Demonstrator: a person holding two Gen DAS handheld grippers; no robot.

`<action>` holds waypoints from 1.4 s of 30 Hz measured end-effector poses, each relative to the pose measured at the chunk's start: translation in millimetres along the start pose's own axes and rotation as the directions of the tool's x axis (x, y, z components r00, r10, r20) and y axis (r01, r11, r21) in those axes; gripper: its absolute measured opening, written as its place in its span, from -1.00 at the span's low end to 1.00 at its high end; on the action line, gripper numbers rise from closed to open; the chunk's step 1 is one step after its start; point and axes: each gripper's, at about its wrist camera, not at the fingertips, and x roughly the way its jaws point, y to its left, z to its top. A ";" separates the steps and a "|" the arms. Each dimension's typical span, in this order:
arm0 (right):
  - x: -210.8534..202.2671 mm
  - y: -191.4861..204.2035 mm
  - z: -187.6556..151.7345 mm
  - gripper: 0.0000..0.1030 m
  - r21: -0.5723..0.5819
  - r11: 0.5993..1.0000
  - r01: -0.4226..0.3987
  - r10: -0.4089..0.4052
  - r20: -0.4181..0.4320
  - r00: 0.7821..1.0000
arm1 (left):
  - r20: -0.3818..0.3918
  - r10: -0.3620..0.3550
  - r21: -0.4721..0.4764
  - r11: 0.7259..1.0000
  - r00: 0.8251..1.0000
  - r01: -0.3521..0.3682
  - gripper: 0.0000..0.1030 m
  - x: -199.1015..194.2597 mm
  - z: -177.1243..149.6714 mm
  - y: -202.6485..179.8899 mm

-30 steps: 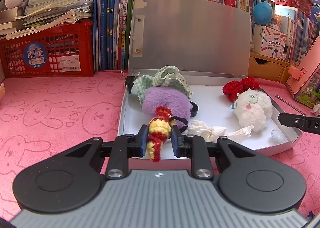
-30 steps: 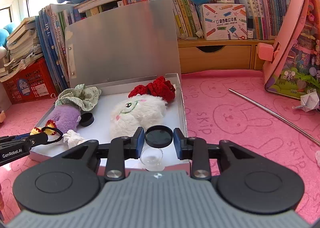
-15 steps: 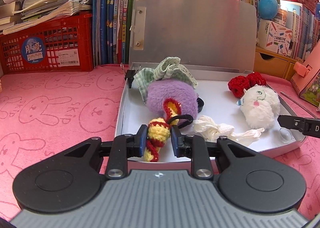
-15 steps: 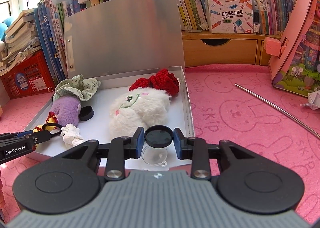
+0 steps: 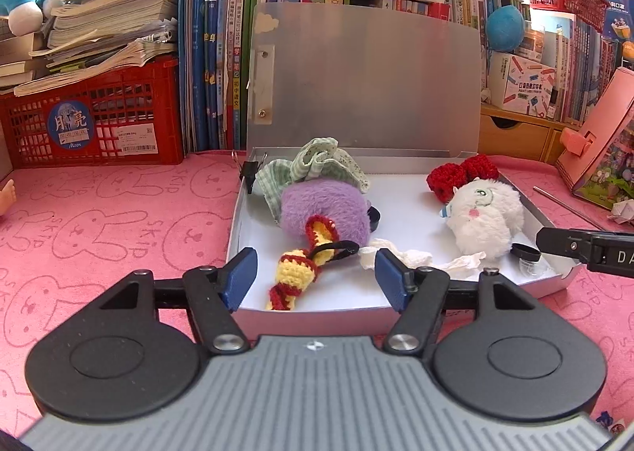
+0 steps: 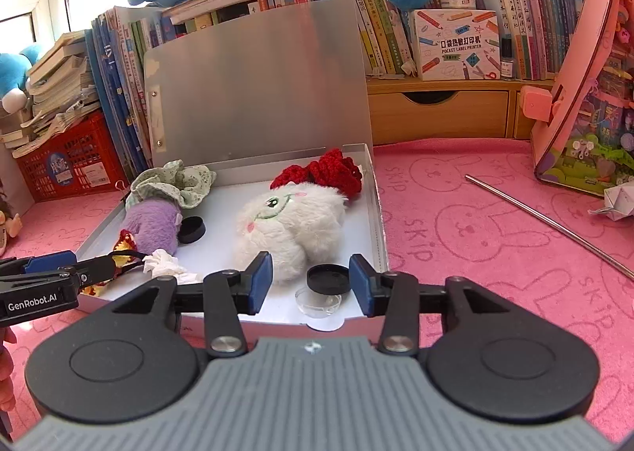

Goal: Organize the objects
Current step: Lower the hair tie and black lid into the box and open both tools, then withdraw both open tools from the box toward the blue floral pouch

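An open metal box lies on the pink cloth. My left gripper is open at its near edge. A red and yellow crochet piece lies in the box between my fingers, free of them. My right gripper is open at the box's near right corner. A black round lid rests on a clear dish between its fingers, untouched. The box also holds a purple plush, a white plush, a red crochet bow, a green cloth and crumpled tissue.
A red crate with papers and rows of books stand behind the box. A wooden drawer unit is at the back right. A pink toy house, a metal rod and folded paper lie to the right.
Both grippers have opened. The left let go of the crochet piece, which now lies in the box. The right released the black lid onto the clear dish.
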 end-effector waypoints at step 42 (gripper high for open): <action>-108.5 30.1 -86.3 0.58 -0.108 0.987 -0.119 0.119 -0.008 0.993 | -0.030 -0.117 0.051 0.992 0.993 0.119 0.71 -136.5 -91.2 -39.3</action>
